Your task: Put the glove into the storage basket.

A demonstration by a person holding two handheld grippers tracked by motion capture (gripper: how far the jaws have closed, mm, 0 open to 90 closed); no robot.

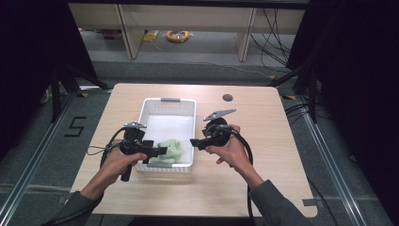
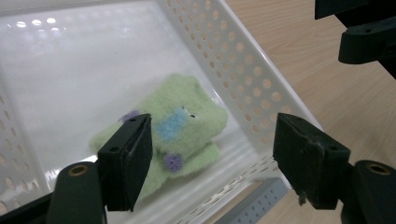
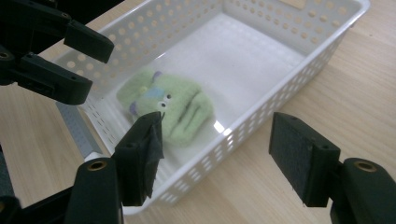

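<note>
Nearest us, our left tongs (image 2: 212,158) and right tongs (image 3: 217,158) hover spread wide, gripping nothing, above a white perforated plastic basket (image 1: 188,106) on the desk, where a green fuzzy frog-faced mitten (image 1: 170,151) lies.

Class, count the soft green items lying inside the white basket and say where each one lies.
1. A single green knitted item lies on the floor of the white basket, at the end nearest the person, between the two open grippers. Nothing else lies in the basket.

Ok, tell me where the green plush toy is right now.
The green plush toy lies on the floor of the white basket, at its near end in the high view, between the open left gripper and right gripper.
</note>
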